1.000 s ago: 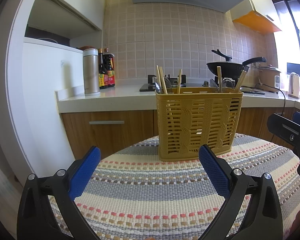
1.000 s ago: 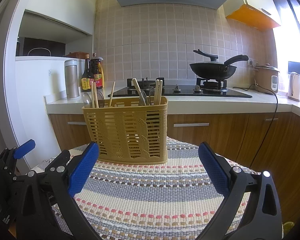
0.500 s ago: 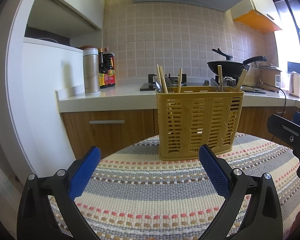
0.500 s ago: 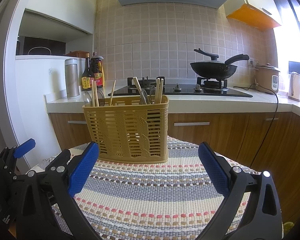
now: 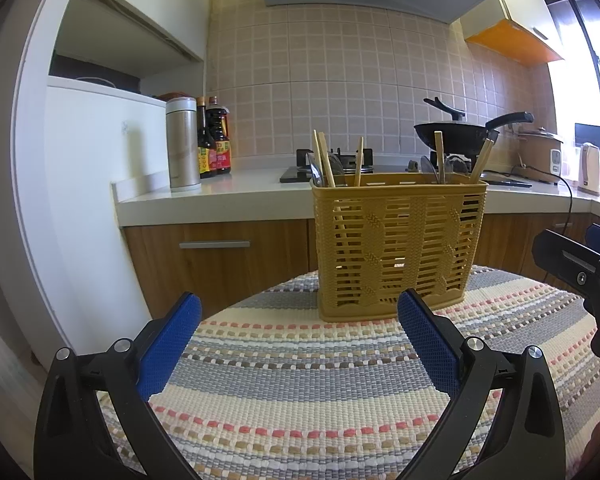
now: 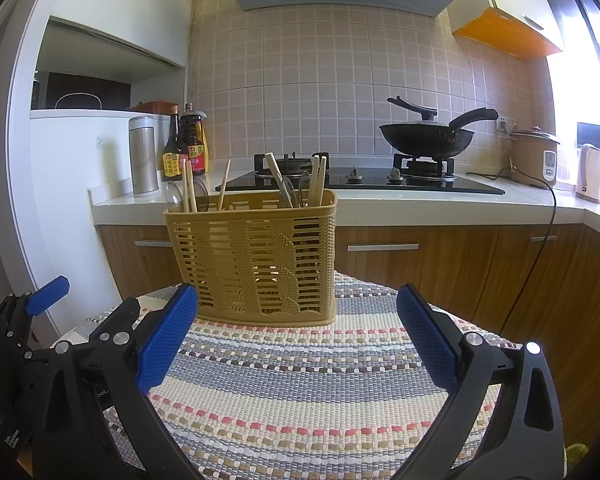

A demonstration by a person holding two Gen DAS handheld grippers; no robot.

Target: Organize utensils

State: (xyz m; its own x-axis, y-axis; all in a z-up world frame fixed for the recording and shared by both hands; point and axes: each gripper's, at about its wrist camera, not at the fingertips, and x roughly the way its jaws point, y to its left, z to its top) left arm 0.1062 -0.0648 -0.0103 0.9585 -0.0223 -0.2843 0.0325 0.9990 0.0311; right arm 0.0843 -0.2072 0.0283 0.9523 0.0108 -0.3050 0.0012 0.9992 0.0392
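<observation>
A yellow slatted plastic utensil basket stands upright at the far side of a round table under a striped woven cloth. Wooden chopsticks and metal spoons stick up from both of its ends. My left gripper is open and holds nothing, well short of the basket. The right gripper is also open and empty, with the basket just beyond its left finger. Its body shows at the right edge of the left wrist view.
Behind the table runs a kitchen counter with a gas hob, a black wok, sauce bottles, a steel flask, a rice cooker and a kettle. A white cabinet stands at the left.
Hardly anything has changed. Both views have drifted very slightly, and the basket sits a touch lower in the left wrist view. Both grippers remain open.
</observation>
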